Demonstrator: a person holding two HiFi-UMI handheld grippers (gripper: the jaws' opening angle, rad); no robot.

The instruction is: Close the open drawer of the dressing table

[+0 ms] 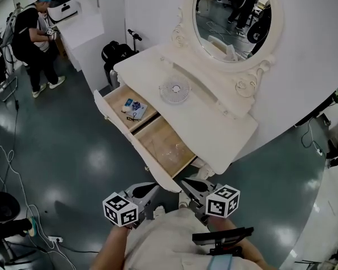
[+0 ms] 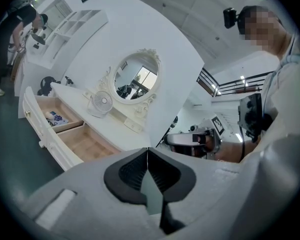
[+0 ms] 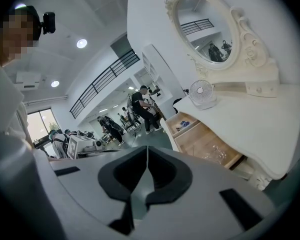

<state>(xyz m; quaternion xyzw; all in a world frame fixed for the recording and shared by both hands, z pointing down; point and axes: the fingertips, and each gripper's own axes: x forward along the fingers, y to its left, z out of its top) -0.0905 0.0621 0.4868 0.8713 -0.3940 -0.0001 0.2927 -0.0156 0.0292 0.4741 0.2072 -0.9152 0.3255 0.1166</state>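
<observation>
Jaws together, drawer [image 1: 118, 122] open, glossy teal floor [image 1: 73, 156]

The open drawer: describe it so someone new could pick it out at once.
Find the white dressing table with the oval mirror. The open drawer juts from its front edge, in front of the small round fan. It alone shows pale wood inside, split into two compartments.

It's bright in here, evenly lit by round ceiling lamps [image 3: 81, 43] overhead, which leave soft glare patches on the glossy dark floor [image 1: 98, 161]. The white surface [image 1: 214, 122] nearly washes out against the white wall [image 1: 304, 66]. The left gripper view and right gripper view bulge hard, darkening to a black ring at the edges; nearby parts look soft.
</observation>
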